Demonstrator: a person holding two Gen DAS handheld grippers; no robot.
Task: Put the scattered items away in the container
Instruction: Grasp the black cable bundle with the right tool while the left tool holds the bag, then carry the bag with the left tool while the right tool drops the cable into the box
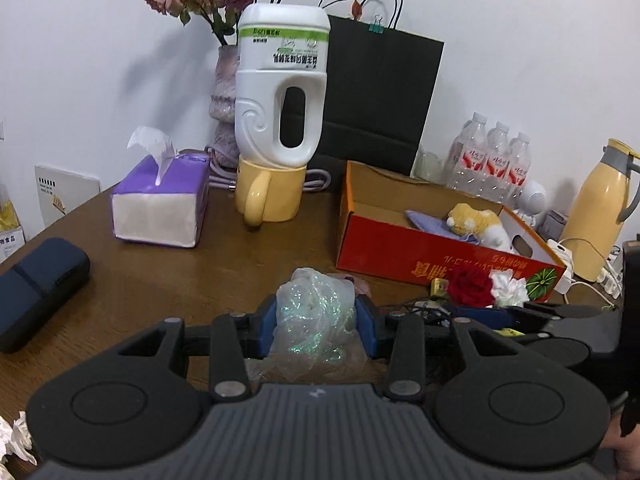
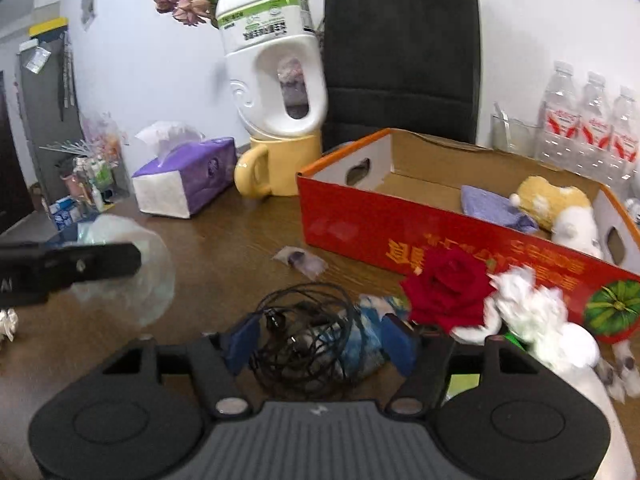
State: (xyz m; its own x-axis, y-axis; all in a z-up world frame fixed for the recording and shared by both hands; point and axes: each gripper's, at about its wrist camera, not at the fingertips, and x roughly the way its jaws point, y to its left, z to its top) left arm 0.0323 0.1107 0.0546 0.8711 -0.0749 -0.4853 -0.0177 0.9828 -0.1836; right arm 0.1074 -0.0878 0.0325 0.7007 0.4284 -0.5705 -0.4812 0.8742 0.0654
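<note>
My left gripper [image 1: 316,320] is shut on a crumpled clear glittery plastic bag [image 1: 312,312], held just above the brown table. The bag and left gripper also show at the left of the right wrist view [image 2: 132,276]. My right gripper [image 2: 320,340] stands open around a tangle of black cable [image 2: 304,344] lying over a blue-white wrapper [image 2: 364,340]. The red cardboard box [image 1: 432,252] stands to the right; it holds a purple cloth [image 2: 492,204] and a yellow-white plush toy [image 2: 560,208]. A red rose [image 2: 448,288] and white flower [image 2: 524,304] lie in front of the box.
A purple tissue pack [image 1: 160,208], a yellow mug [image 1: 268,192] with an upturned white jug [image 1: 280,84] on it, a black paper bag [image 1: 380,96], water bottles [image 1: 492,160] and a yellow flask [image 1: 600,208] line the back. A dark case [image 1: 36,292] lies left. A small sachet [image 2: 300,260] lies mid-table.
</note>
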